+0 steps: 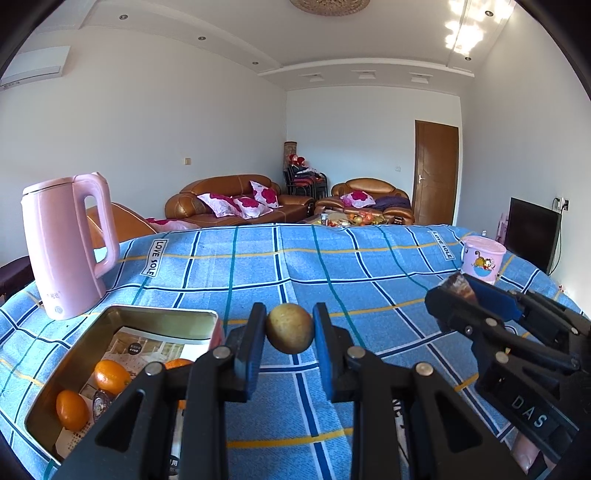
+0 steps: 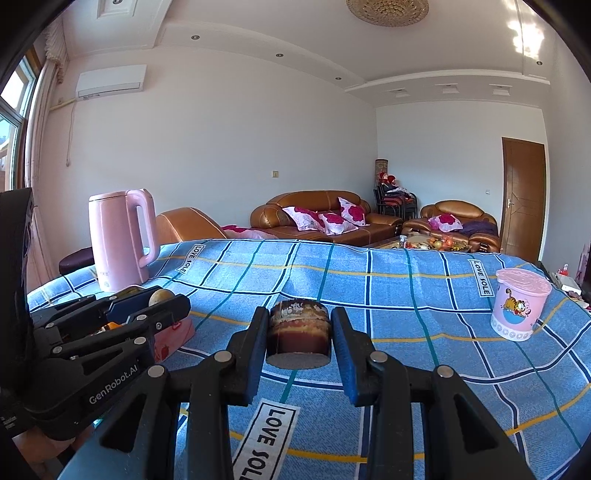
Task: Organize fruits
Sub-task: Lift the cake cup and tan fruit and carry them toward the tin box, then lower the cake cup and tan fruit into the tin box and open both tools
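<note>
Currently the left gripper (image 1: 290, 328) clamps one round brown fruit (image 1: 290, 328); the right gripper (image 2: 298, 338) clamps one brown cylindrical piece (image 2: 298, 334). Two oranges (image 1: 110, 376) show fully in one metal tin (image 1: 162, 313) at the blue tablecloth's (image 1: 332, 258) near left corner.

We see a bright room in daylight. In the right wrist view the light enters from the window (image 2: 14, 110) at the far left edge, and sunny patches burn white on the ceiling (image 1: 465, 29) in the upper right, with no detail inside them. The checked cloth (image 1: 258, 266) is evenly lit; under its folds lie only soft shadows. The fisheye lens bends strongly: the far edge of the cloth curves like an arch, walls lean, and black corners frame both views. The sofa (image 2: 314, 218) behind the cloth is a little soft. We find no motion blur.
</note>
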Available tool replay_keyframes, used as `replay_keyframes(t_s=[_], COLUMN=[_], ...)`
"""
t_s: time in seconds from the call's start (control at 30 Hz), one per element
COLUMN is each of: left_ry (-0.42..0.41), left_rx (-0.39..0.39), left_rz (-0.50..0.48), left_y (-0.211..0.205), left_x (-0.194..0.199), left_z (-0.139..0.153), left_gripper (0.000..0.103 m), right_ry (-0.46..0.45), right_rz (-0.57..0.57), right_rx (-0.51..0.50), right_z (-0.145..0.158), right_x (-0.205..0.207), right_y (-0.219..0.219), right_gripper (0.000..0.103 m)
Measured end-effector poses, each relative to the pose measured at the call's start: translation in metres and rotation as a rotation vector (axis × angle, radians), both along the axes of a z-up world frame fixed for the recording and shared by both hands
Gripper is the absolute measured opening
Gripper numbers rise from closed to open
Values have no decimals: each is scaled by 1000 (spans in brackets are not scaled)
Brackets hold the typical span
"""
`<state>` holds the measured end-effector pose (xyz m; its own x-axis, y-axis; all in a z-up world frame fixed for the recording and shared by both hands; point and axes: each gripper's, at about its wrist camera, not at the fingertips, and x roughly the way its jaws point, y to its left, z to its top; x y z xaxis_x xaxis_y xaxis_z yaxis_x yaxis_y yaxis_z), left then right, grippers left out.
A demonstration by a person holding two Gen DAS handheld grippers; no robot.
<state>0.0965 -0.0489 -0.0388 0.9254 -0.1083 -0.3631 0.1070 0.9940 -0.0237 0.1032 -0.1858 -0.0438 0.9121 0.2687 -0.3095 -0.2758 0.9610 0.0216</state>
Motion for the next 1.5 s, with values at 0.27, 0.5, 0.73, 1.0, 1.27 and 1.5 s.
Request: replay_keyframes(t_s=[0.27,0.5,0.73,1.0,1.27,1.5], left_ry=[8,8,17,23,28,31], left_rx=[-23,-36,-46,-48,-42,-40], left_rz=[17,36,68,114,153,182], left_y=[22,38,56,76,92,105], left_x=[-13,-22,-29,-36,-43,-48], left_z=[-1,-1,-1,-2,-2,-1], left_gripper=[27,27,27,27,27,27], right_ry=[6,2,4,-6,-9,-4], right_rz=[68,113,153,201,243,274], right_rx=[-5,-17,-11,-16,-21,-20], right_z=[-1,1,6,11,14,15], right_x=[-9,-15,-18,-22,-27,-27], right_y=[27,48,64,84,101,113], right_gripper=[37,37,37,37,37,37])
